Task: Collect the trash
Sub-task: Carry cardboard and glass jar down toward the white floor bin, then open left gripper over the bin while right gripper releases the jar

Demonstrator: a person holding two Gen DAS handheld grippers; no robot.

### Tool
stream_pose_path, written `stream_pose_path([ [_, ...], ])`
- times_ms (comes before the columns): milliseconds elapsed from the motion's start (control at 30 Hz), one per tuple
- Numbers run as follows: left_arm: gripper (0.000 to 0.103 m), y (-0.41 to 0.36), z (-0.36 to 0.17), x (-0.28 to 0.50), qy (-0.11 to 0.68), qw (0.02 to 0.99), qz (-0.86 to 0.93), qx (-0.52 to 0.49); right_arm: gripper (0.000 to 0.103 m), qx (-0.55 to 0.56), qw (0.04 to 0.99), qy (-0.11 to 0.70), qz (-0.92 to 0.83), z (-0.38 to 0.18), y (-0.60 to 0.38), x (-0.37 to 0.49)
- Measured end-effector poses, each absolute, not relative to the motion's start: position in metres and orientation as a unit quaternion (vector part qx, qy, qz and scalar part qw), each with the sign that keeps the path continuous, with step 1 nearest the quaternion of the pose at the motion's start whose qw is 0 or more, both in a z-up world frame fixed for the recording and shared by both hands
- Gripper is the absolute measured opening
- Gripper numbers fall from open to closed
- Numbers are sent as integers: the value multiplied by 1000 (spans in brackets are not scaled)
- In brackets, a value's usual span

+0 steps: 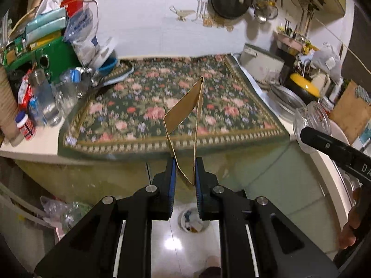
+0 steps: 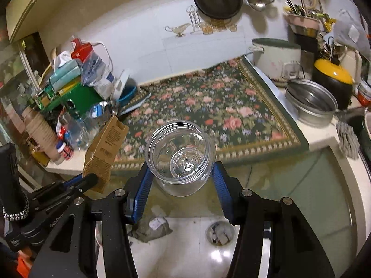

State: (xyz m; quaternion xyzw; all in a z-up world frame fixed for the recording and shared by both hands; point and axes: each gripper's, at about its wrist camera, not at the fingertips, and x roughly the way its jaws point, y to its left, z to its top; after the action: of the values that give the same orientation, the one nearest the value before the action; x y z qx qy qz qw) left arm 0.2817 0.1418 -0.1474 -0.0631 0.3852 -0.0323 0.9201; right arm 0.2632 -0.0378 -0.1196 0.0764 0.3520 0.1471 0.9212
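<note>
While we look across the floral cloth (image 1: pixel 231 106), our left gripper (image 1: pixel 184 173) pinches a folded brown cardboard sleeve (image 1: pixel 185 111) upright above the counter edge, and our right gripper (image 2: pixel 183 176) clamps an empty clear plastic jar (image 2: pixel 179 153), mouth toward us.

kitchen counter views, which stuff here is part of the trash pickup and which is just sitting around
Part of the job:
- brown paper packet, pinched in the left gripper
- clear plastic jar, held in the right gripper
- small bin on the floor below

Just lying about:
- floral cloth
- steel bowl
- white pot
- green box
</note>
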Motion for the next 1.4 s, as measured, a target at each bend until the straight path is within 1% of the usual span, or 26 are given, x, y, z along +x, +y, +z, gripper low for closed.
stream_pose_path([
  [233, 14, 115, -199, 271, 426, 902, -32, -65, 49, 72, 908, 384, 153, -162, -51, 253],
  [433, 14, 86, -259, 274, 461, 885, -22, -68, 49, 61, 891, 419, 162, -217, -69, 259],
  [567, 14, 67, -312, 276, 486, 871, -15, -73, 49, 55, 877, 446, 169, -262, -82, 266],
  [867, 15, 43, -471, 286, 572, 816, -27, -81, 49, 45, 850, 497, 171, -379, -104, 289],
  [1000, 15, 32, -537, 297, 594, 799, -42, -77, 49, 43, 838, 514, 176, -433, -104, 300],
  [1167, 15, 24, -603, 313, 617, 783, -42, -66, 49, 55, 826, 532, 178, -487, -101, 310],
  [1300, 15, 23, -624, 329, 618, 782, -49, -66, 49, 69, 817, 543, 182, -513, -97, 321],
  [1400, 21, 22, -628, 339, 610, 787, -55, -72, 50, 71, 814, 544, 193, -522, -93, 330],
])
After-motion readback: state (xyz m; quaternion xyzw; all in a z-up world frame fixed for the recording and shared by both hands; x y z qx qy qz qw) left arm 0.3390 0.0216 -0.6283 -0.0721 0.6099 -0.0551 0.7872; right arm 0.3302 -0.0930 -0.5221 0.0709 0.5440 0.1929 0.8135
